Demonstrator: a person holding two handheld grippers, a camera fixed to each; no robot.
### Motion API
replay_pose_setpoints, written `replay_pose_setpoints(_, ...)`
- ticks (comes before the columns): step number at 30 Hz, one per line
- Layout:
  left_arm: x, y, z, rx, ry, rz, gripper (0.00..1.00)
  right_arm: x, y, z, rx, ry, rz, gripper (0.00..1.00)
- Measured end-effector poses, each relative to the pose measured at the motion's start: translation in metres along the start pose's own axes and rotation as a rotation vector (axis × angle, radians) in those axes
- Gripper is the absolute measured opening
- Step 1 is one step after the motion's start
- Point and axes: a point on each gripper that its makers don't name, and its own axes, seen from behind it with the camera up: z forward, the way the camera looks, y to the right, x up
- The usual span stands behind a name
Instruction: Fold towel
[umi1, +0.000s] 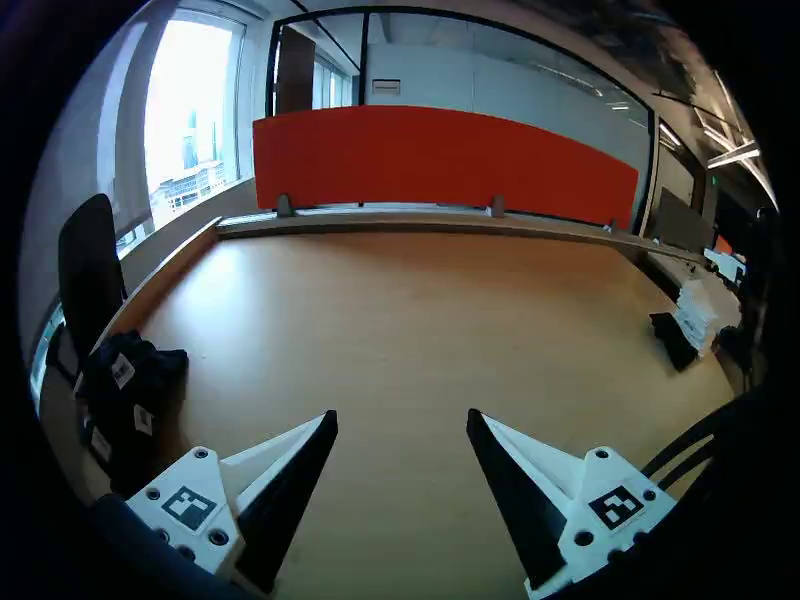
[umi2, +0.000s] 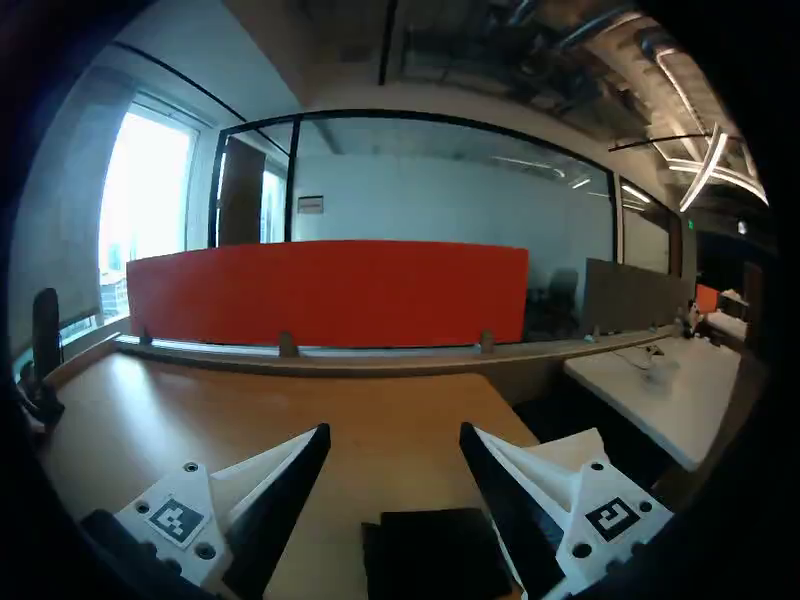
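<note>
The dark towel (umi2: 435, 552) is cut off below; black heap (umi1: 125, 400) unidentifiable.

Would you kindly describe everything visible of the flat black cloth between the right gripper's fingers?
The flat black cloth looks like a folded towel: matte, roughly rectangular, with another layer's edge showing on its left. It lies flat on the light wooden tabletop, between the fingers of the open right gripper; contact is unclear.
</note>
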Motion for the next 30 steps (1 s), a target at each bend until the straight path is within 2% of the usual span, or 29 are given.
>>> replay_pose_setpoints(9,0.008,-0.001,0.0,-0.004,0.024,-0.008,0.96,0.03,-0.024,-0.001,0.023,0.056,0.008,1.0)
replay_pose_setpoints(15,0.025,-0.004,-0.001,0.002,0.076,-0.001,0.96,0.035,-0.044,-0.001,0.046,0.064,0.003,1.0)
replay_pose_setpoints(20,0.053,-0.013,-0.004,0.021,0.142,0.0,0.96,0.035,-0.056,-0.002,0.058,0.058,0.008,1.0)
replay_pose_setpoints(30,0.118,-0.039,-0.007,0.066,0.287,-0.014,0.96,0.04,-0.083,-0.006,0.081,0.055,0.012,1.0)
